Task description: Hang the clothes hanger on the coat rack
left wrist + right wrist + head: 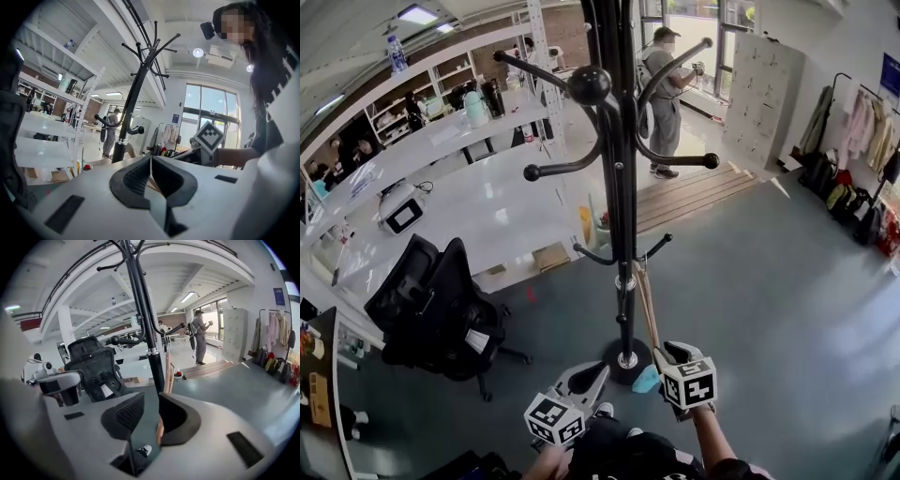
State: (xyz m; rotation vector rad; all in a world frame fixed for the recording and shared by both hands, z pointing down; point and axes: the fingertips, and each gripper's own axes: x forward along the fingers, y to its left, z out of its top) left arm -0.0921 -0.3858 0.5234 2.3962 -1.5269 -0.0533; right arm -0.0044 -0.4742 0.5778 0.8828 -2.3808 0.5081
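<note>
A black coat rack (623, 234) stands on the grey floor in front of me; it also rises in the left gripper view (133, 101) and the right gripper view (147, 324). A wooden clothes hanger (645, 300) hangs from one of its low hooks, close along the pole. My right gripper (673, 356) is at the hanger's bottom end, open. In its own view the hanger (166, 373) runs down into the gap between the jaws, and the right gripper (145, 401) does not pinch it. My left gripper (595, 373) is beside the rack's base, its tips meeting (150, 161), holding nothing.
A black office chair (431, 309) stands left of the rack, with white tables (478, 202) behind it. A person (661, 89) stands beyond the rack near a low wooden step (703, 197). Lockers (764, 94) and a rail of clothes (862, 131) line the right wall.
</note>
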